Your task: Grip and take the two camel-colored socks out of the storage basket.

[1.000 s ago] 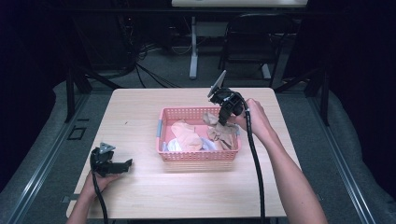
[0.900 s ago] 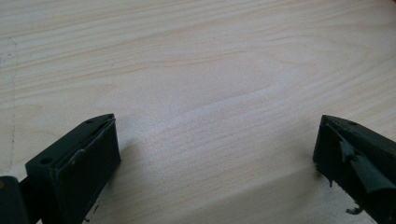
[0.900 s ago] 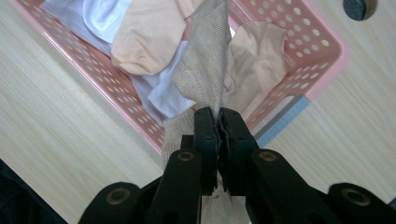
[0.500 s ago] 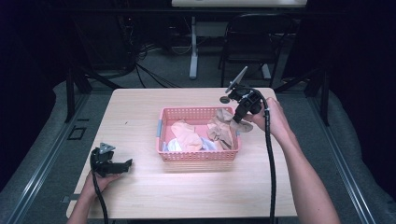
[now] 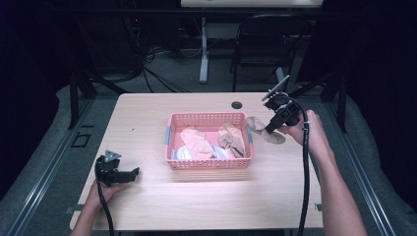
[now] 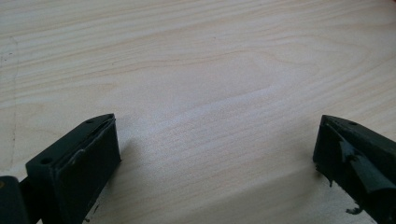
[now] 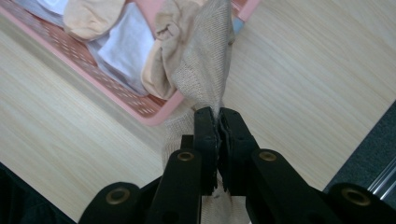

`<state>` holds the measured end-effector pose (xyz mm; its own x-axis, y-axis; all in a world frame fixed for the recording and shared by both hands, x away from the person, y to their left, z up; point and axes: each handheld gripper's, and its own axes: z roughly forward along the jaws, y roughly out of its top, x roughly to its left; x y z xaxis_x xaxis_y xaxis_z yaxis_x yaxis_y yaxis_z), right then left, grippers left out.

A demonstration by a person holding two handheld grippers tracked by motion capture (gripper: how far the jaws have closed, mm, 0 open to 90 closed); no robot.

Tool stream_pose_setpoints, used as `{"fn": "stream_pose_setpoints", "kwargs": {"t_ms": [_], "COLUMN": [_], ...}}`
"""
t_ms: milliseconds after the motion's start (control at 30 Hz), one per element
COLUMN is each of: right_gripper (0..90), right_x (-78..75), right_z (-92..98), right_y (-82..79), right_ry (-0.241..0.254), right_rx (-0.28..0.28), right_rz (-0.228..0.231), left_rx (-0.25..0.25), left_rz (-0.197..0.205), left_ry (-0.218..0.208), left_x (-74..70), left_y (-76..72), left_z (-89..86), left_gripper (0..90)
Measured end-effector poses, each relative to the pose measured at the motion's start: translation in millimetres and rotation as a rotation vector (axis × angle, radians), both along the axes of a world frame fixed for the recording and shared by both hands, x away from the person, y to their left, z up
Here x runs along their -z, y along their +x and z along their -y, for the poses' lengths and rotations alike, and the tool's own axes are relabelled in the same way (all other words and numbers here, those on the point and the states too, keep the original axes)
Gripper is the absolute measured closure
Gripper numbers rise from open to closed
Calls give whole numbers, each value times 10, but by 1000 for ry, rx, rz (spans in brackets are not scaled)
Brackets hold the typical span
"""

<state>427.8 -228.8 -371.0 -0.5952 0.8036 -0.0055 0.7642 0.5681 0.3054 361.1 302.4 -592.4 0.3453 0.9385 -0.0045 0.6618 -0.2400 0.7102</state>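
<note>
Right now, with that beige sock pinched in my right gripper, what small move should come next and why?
Probably lower it and open: the right gripper has the beige sock outside the pink basket, over bare table.

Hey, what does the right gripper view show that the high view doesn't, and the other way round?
Right gripper view alone: the right gripper has its jaws pinched shut on the knit weave of the beige sock, and white cloth lies in the basket. High view alone: the left gripper rests on the table near its front left corner, and a hole sits near the far edge. Both: the pink basket and the sock trailing over its right rim.
</note>
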Motion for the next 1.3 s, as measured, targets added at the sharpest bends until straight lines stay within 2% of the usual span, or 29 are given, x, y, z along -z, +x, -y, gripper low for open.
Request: {"fn": "stream_pose_setpoints", "kwargs": {"t_ms": [300,533,667,800,1000,1300], "right_gripper": [861,860,860,860,860,860], "right_x": [54,47,109,142,279,545], "right_z": [285,503,561,611,644,738], "right_y": [-111,-206,-211,-210,-151,-59], "right_ry": [-10,5,-25,-4,-10,-15], "right_rx": [48,114,134,148,160,216], "right_rz": [3,42,34,23,14,-15], "left_rx": [0,-3,-3,-3,0,17], "left_rz": [0,-1,-1,0,0,-2], "left_ry": [0,1,1,0,0,-2], "left_x": [0,-1,-1,0,0,0], "left_y": [0,-3,-3,-2,1,19], "left_z": [0,2,2,1,0,0], "left_gripper": [1,2,2,2,2,1]}}
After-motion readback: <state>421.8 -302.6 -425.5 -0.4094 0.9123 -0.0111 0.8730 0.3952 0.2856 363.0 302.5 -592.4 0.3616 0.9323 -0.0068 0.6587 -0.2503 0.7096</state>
